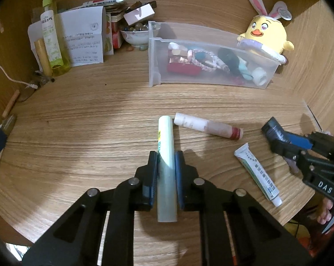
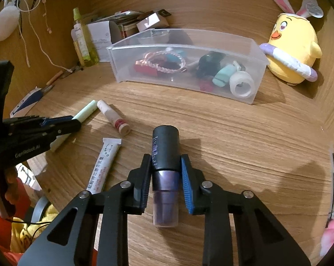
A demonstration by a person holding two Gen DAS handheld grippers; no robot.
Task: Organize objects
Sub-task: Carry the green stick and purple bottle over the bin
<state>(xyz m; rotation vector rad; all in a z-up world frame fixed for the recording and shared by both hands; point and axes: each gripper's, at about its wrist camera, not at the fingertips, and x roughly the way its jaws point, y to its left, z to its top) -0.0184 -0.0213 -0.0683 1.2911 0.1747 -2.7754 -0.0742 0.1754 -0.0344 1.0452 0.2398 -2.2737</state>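
We are gripping with both tools at once. Nearest to us, the left gripper (image 1: 166, 155) is closing its blue-padded fingers (image 1: 179, 173) flat against both sides of a pale green cylindrical plastic tube (image 1: 166, 155), which is lying along the wooden desk surface (image 1: 78, 133); whether it is lifting off the wood we cannot tell. The right gripper (image 2: 166, 166) is pinching a dark purple bottle with a black cap (image 2: 166, 153) just below the cap, fingers nearly touching its sides, bottle pointing away from us.

Between the two grippers, a white squeeze tube with green print (image 1: 258, 175) is lying loose on the desk. Just beyond it, a white-and-pink stick with a red band (image 1: 208, 126) is resting with its white end just beside the far tip of the green tube. Neither is being held.

Farther off, the clear plastic rectangular bin (image 2: 244, 42) is sitting at centre, already holding a braided pink hair tie (image 2: 164, 63), a teal item, a dark round item and a white roll of tape (image 2: 242, 84). To its right a yellow plush chick with bunny ears (image 2: 293, 51) is leaning against the bin's corner. Far left, a yellow-green spray bottle (image 1: 51, 42) and papers are standing.

We are judging the task partway: several items binned, two in hand, two loose ones remaining.
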